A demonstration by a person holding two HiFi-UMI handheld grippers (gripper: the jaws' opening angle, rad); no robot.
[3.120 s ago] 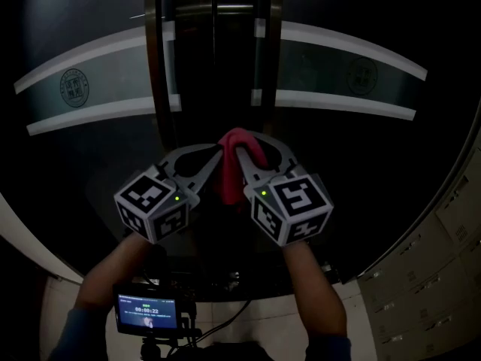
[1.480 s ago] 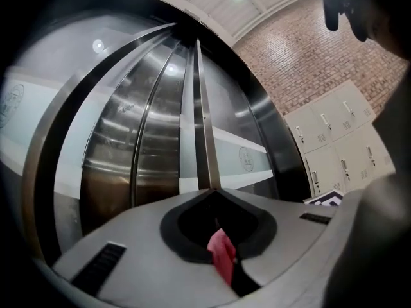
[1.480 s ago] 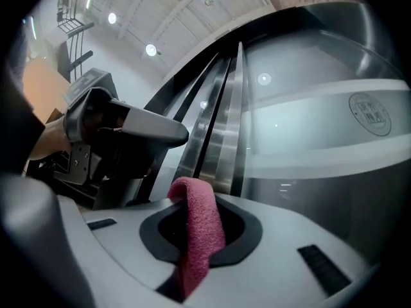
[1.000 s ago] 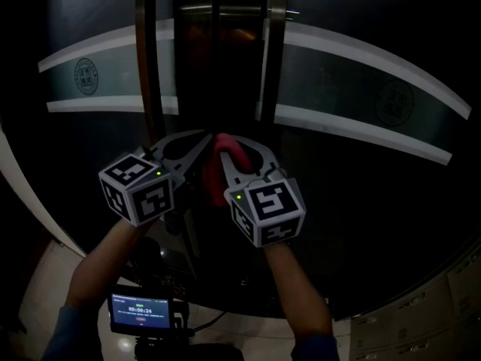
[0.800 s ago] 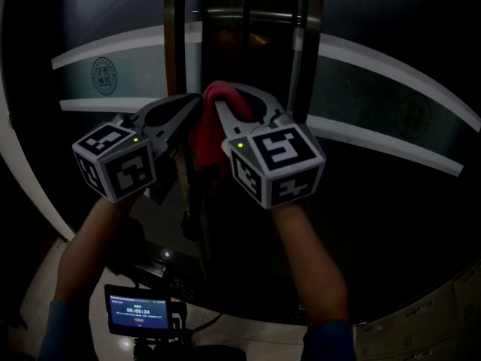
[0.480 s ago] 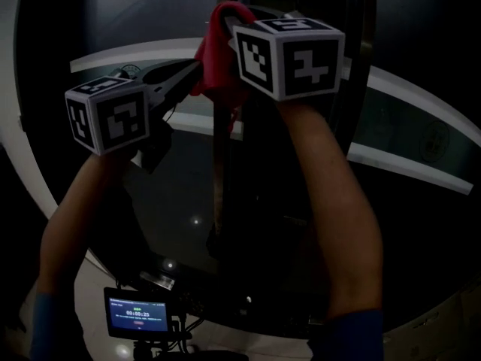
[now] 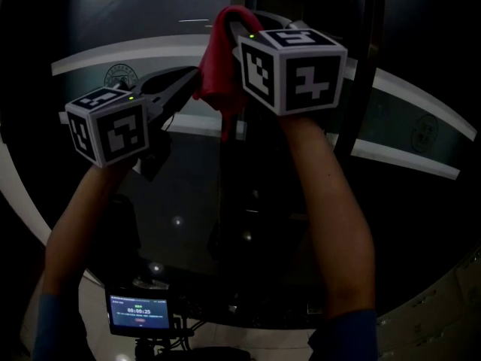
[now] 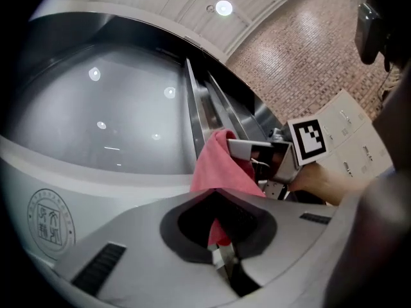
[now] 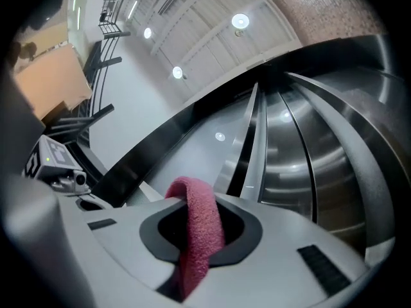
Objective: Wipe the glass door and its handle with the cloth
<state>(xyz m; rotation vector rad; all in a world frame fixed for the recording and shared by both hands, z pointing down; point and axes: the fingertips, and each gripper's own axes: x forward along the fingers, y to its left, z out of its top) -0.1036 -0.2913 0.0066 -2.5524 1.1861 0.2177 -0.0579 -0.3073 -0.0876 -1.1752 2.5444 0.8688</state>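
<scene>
Blue sleeves (image 7: 342,337) and bare forearms are seen nearest, with a small lit screen (image 7: 139,312) low between them. Raised above is the left gripper (image 7: 192,77), jaws closed on a lower corner of the red cloth (image 7: 218,66). Higher up, the right gripper (image 7: 242,27) is clamped on the same cloth, which is looped over its jaw tips. The cloth is held right at the upright metal handle (image 8: 192,104); contact cannot be confirmed. Behind stands the dark glass door (image 7: 421,74), crossed by a pale band (image 7: 90,59) with a round emblem (image 7: 118,74).
</scene>
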